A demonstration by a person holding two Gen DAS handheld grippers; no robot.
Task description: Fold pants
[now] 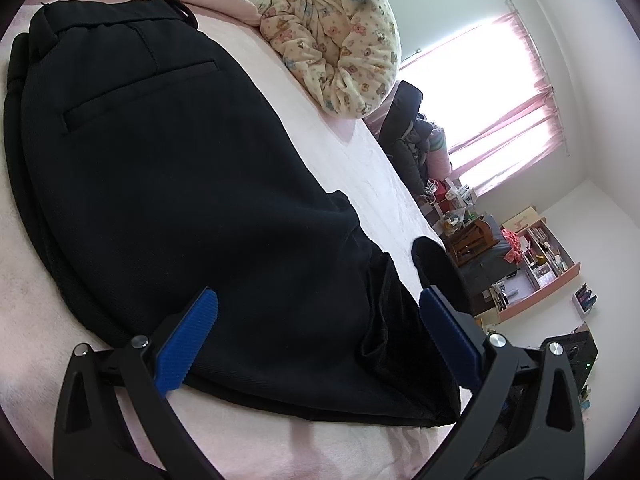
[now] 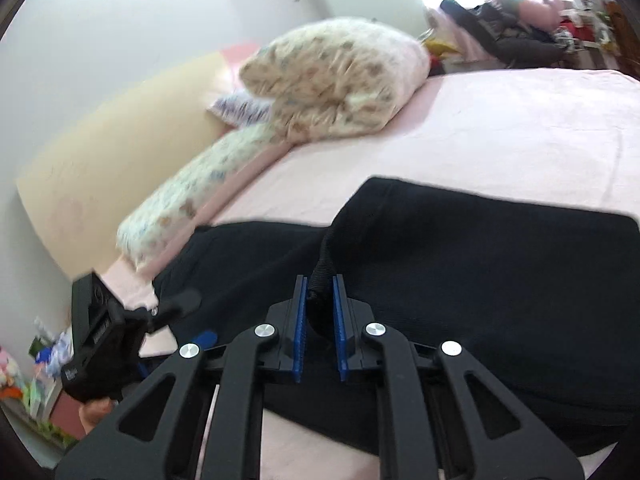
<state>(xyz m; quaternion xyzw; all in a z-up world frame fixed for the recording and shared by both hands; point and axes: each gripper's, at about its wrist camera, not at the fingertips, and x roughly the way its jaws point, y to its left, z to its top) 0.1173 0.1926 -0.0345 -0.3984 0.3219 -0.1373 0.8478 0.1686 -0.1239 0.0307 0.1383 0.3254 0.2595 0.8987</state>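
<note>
Black pants (image 1: 168, 184) lie on the pink bed sheet (image 1: 360, 148), waistband and back pocket at the far left, legs doubled over. My left gripper (image 1: 318, 300) is open, its blue pads (image 1: 188, 340) straddling the folded leg end near the bed's edge, holding nothing. In the right wrist view the pants (image 2: 480, 272) lie across the bed. My right gripper (image 2: 320, 280) is shut on a bunched fold of the black fabric, lifting it slightly. The left gripper (image 2: 96, 332) shows at the lower left of that view.
A floral quilt (image 1: 340, 40) and a floral pillow (image 2: 200, 188) lie at the head of the bed, with a beige headboard (image 2: 100, 152). A chair piled with clothes (image 1: 412, 136), shelves (image 1: 540, 264) and a curtained window (image 1: 492, 92) lie beyond the bed's edge.
</note>
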